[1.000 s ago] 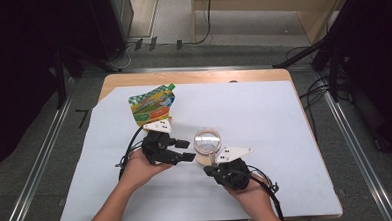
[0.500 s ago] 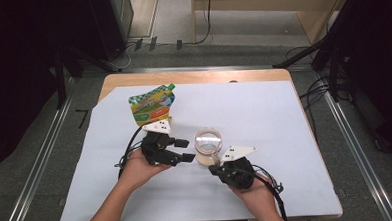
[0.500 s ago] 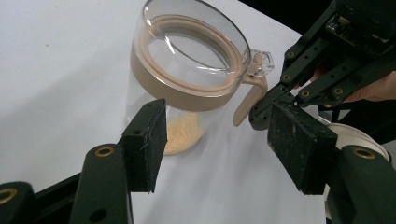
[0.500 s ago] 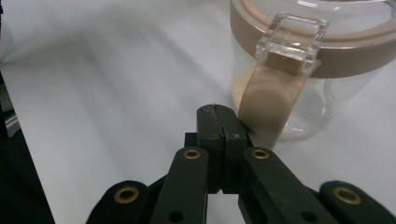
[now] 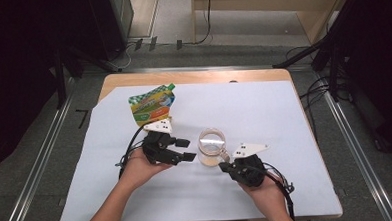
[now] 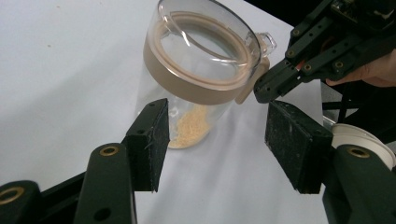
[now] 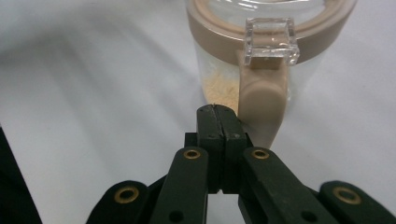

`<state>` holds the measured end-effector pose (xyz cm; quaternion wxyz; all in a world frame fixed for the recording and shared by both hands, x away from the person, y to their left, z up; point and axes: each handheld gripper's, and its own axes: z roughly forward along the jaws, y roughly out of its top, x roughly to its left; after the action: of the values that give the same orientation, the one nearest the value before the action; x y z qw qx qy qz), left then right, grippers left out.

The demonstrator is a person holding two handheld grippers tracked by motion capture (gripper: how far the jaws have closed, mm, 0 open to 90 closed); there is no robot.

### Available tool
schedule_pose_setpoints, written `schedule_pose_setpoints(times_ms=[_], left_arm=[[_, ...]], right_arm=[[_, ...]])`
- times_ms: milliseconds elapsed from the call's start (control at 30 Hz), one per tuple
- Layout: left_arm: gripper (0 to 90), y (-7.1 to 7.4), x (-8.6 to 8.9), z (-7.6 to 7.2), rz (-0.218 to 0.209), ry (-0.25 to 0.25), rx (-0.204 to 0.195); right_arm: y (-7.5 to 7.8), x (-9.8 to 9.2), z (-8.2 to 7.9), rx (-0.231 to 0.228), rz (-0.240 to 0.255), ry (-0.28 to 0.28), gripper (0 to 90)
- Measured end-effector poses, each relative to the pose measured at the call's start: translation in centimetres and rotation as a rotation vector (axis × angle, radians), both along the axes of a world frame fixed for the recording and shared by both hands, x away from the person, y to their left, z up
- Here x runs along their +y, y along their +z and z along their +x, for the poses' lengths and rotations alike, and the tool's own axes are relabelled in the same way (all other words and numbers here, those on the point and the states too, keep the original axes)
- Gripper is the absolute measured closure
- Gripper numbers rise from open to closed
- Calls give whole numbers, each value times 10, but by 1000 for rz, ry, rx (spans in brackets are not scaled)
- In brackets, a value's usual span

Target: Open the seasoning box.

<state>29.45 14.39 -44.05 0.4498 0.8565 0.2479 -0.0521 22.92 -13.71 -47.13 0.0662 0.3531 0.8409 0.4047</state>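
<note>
This looks like a lab or recording studio set up for handling trials rather than a home. A small wooden table (image 5: 192, 77) covered with a pale blue sheet (image 5: 264, 112) stands on a grey carpeted floor (image 5: 46, 162), framed by metal rails (image 5: 34, 170). Black stands (image 5: 331, 49) and trailing cables (image 5: 313, 93) surround it, with dark equipment racks (image 5: 105, 24) and plywood furniture (image 5: 260, 12) behind

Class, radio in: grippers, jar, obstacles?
Left gripper open, short of the jar. Right gripper shut, tips at the latch. Pouch well clear.
</note>
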Motion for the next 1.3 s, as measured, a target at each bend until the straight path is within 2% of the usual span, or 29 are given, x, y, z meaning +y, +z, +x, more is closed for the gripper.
schedule_pose_setpoints(times_ms=[300,467,633,767,1300], left_arm=[[410,-1,-3,2,-1,-5,6],[412,-1,-5,4,12,-9,15],[392,-3,-10,3,39,-27,20],[380,-3,-14,2,35,-40,21],[336,-4,-28,4,25,-68,16]], right_arm=[[-1,-11,5,13,-12,-30,900],[-3,-22,12,41,-30,-36,900],[-3,-36,21,63,-11,-60,900],[-4,-43,29,74,3,-78,900],[-8,-49,55,23,16,-139,900]])
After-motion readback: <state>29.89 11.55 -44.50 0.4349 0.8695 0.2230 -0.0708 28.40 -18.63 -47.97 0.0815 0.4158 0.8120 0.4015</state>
